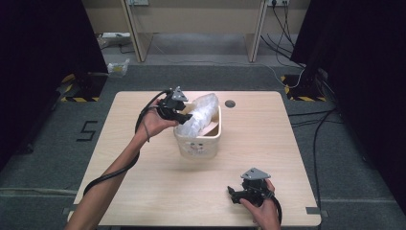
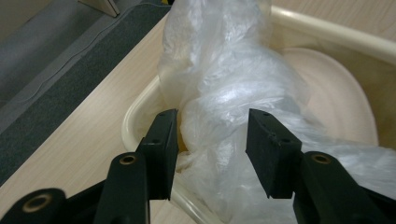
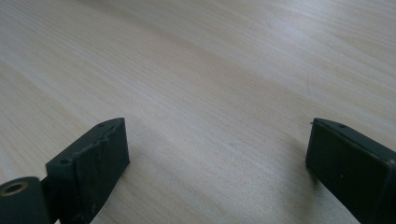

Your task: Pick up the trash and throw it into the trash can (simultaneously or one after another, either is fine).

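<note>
lab recording bay | black curtains (image 1: pixel 43 43) | hazard-taped stand feet (image 1: pixel 79 98) | floor cables (image 1: pixel 306 115) | bare table (image 1: pixel 143 191)

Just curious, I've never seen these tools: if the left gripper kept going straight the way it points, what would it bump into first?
Most likely the crumpled clear plastic bag in the cream bin. The left gripper is open with the bag bunched between its jaws; whether they already touch it is hard to tell.

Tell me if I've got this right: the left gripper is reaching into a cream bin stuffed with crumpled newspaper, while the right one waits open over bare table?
Not quite. The bin holds a clear plastic bag, not newspaper; the left gripper view shows it between the jaws of the left gripper. The rest stands: the right gripper waits open over bare table.
</note>
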The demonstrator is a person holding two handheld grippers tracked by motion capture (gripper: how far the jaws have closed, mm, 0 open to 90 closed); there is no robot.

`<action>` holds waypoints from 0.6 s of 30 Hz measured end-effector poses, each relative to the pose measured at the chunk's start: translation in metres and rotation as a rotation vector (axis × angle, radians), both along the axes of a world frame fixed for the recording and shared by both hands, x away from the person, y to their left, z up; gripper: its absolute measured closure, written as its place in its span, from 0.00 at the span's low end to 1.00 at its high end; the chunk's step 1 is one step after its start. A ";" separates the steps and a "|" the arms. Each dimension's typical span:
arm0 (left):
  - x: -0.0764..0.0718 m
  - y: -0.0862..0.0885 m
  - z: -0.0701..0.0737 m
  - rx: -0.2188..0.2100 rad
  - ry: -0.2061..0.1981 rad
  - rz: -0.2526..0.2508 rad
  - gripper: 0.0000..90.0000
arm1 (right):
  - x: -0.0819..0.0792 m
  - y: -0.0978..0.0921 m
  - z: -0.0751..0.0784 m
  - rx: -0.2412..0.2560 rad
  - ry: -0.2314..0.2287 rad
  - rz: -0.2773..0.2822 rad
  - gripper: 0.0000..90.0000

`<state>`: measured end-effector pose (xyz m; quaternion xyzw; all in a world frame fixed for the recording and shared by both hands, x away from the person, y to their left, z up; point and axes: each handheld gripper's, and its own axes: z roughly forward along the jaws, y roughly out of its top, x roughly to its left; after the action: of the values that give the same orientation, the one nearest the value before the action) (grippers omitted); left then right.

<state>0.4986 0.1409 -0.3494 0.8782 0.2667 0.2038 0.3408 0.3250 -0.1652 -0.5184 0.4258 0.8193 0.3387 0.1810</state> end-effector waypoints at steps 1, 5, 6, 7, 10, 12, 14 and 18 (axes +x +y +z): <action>-0.001 0.001 0.002 -0.010 0.001 0.002 0.56 | 0.000 0.000 0.000 0.000 0.000 0.000 0.07; -0.008 0.007 0.005 -0.052 0.001 0.001 0.51 | 0.000 0.000 0.000 0.000 0.000 0.000 0.07; -0.009 0.008 0.005 -0.059 -0.001 0.001 0.50 | 0.000 0.000 0.000 0.000 -0.001 0.000 0.07; -0.011 0.009 0.005 -0.067 0.000 0.004 0.48 | 0.000 0.000 0.000 0.000 0.000 0.000 0.07; -0.014 0.014 0.006 -0.101 0.007 0.010 0.42 | 0.000 0.000 0.000 0.001 0.002 -0.001 0.07; -0.017 0.018 0.007 -0.125 0.014 0.010 0.39 | 0.000 0.000 0.000 0.000 0.000 0.001 0.07; -0.020 0.021 0.007 -0.138 0.015 0.012 0.36 | 0.000 0.000 0.000 0.000 0.000 0.001 0.07; -0.027 0.027 0.007 -0.161 0.012 0.018 0.31 | 0.000 0.000 0.000 0.000 0.000 0.000 0.07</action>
<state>0.4717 0.1678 -0.3421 0.8467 0.2923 0.1794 0.4067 0.3251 -0.1650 -0.5184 0.4257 0.8193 0.3388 0.1809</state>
